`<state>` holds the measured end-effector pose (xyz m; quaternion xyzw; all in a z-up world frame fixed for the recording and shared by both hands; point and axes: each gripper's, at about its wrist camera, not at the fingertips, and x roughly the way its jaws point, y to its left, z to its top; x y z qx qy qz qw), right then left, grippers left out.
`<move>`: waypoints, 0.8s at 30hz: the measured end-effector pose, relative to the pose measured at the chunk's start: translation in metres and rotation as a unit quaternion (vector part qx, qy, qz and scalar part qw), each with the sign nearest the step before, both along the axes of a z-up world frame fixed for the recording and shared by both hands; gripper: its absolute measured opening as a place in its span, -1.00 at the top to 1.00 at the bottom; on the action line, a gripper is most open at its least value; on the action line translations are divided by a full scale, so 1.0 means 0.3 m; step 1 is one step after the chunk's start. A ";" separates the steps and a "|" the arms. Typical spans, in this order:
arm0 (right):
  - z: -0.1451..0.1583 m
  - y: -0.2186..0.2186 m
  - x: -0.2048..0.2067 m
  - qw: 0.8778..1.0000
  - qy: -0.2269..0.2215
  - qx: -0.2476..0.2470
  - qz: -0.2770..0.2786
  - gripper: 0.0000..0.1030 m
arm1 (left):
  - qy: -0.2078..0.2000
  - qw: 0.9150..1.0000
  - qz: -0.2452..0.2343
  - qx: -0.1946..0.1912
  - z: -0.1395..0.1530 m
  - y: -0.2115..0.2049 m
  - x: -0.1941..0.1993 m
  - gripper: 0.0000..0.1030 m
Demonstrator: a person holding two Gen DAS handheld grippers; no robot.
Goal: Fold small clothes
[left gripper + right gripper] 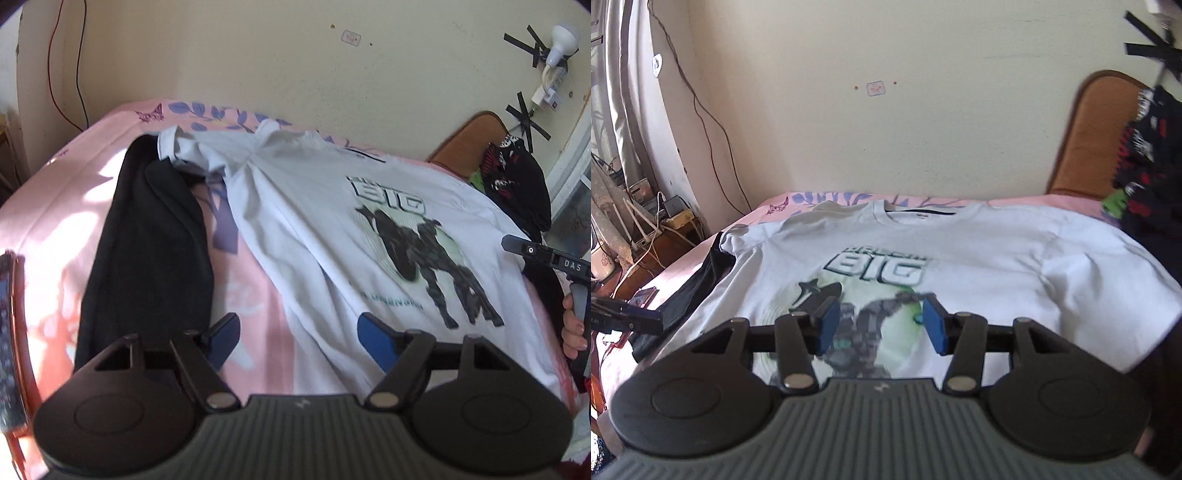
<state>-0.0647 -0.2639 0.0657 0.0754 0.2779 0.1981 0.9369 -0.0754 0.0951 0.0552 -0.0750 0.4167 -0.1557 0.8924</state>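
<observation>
A white T-shirt (314, 221) with a dark figure print and the word BIG lies spread face up on the pink bed; it also shows in the right wrist view (979, 251). My left gripper (297, 341) is open and empty, low over the shirt's left hem edge. My right gripper (881, 325) is open and empty, just above the shirt's print near the hem. The right gripper's body shows at the right edge of the left wrist view (546, 258). The left gripper's body shows at the left edge of the right wrist view (624, 317).
A dark garment (147, 251) lies on the pink sheet (55, 229) left of the shirt. A pile of dark printed clothes (517, 184) sits at the right by a brown headboard (1089, 140). A wall stands behind the bed. Cables and boxes sit at left (657, 221).
</observation>
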 end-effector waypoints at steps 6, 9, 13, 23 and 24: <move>-0.008 -0.049 -0.156 0.998 -0.008 0.039 -0.057 -0.03 | 0.041 0.999 -0.015 -0.031 -0.035 -0.039 -0.022 0.15; -0.014 -0.098 -0.229 0.996 -0.013 0.049 -0.074 -0.03 | 0.039 0.999 -0.005 -0.006 -0.045 -0.045 -0.033 0.89; -0.008 -0.141 -0.317 0.995 -0.023 0.047 -0.089 -0.03 | 0.034 0.996 0.076 0.042 -0.033 0.114 -0.065 0.89; -0.066 -0.139 -0.552 0.994 0.040 0.016 -0.104 -0.03 | 0.018 0.999 0.023 0.028 -0.005 0.134 -0.245 -0.28; -0.075 -0.132 -0.575 0.993 0.052 0.016 -0.103 -0.11 | 0.020 0.999 0.009 0.035 -0.012 0.111 -0.255 -0.28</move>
